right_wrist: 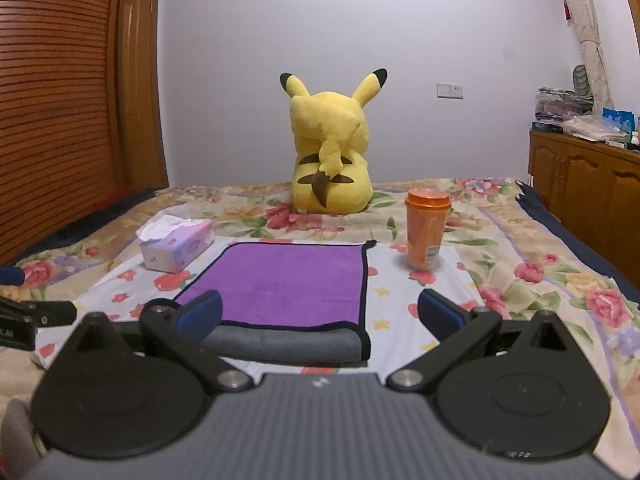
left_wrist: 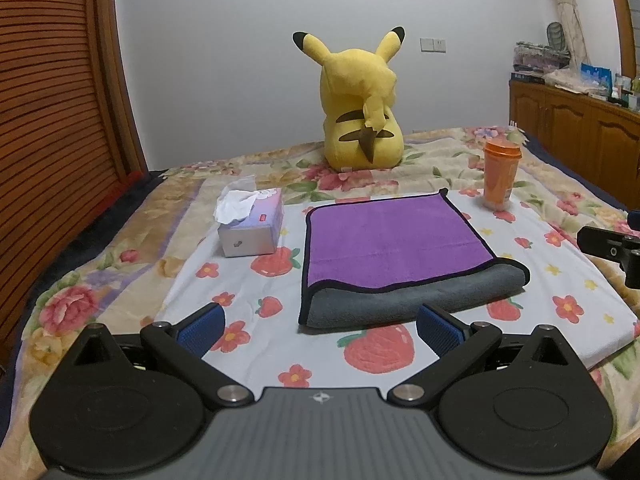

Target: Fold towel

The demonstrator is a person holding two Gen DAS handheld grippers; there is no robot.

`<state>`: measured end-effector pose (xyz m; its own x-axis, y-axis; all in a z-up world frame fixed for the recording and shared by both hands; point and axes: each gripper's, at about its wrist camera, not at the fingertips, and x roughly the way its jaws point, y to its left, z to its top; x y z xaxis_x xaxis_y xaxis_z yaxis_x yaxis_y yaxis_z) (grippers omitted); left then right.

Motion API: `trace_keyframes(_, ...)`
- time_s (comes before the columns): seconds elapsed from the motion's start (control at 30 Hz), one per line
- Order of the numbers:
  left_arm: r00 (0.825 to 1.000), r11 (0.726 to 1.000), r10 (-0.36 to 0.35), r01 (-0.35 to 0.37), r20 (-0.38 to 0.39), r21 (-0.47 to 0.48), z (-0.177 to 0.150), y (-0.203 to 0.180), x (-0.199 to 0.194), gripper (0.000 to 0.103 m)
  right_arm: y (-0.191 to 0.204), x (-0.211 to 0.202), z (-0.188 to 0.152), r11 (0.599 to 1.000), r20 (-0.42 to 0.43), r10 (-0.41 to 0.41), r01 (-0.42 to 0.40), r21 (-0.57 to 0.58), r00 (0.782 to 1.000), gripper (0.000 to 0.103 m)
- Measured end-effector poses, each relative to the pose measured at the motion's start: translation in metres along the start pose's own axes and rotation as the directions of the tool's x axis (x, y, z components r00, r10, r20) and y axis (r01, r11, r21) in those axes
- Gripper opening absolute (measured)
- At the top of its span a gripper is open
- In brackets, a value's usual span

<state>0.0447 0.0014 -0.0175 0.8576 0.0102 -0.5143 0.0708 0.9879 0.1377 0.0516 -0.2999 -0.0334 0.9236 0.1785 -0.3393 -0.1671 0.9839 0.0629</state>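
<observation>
The towel (left_wrist: 394, 240) lies folded on the strawberry-print sheet (left_wrist: 248, 344). Its top is purple with a black hem, and the grey side shows along the near fold. It also shows in the right wrist view (right_wrist: 288, 280). My left gripper (left_wrist: 320, 330) is open and empty, just short of the towel's near fold. My right gripper (right_wrist: 320, 314) is open and empty, above the towel's near right part. Part of the right gripper shows at the right edge of the left wrist view (left_wrist: 612, 246). Part of the left gripper shows at the left edge of the right wrist view (right_wrist: 28, 316).
A tissue box (left_wrist: 250, 224) stands left of the towel. An orange lidded cup (left_wrist: 500, 174) stands upright at the towel's far right corner. A yellow plush toy (left_wrist: 360, 108) sits behind on the floral bed cover. A wooden cabinet (left_wrist: 580, 128) stands at right, a slatted wardrobe (left_wrist: 48, 120) at left.
</observation>
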Motion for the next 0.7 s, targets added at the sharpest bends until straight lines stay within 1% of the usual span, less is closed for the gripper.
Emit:
trace_keyframes(0.23, 1.0, 1.0, 0.004, -0.004, -0.028, 0.017, 0.005, 0.001, 0.011, 0.103, -0.003, 0.012, -0.001, 1.0, -0.033, 0.002, -0.002, 0.009, 0.999, 0.103)
trace_keyframes(0.7, 0.999, 1.0, 0.004, -0.003, -0.04, 0.027, 0.017, 0.007, 0.036, 0.103, -0.004, 0.04, -0.002, 1.0, -0.093, 0.006, -0.008, -0.024, 0.996, 0.103)
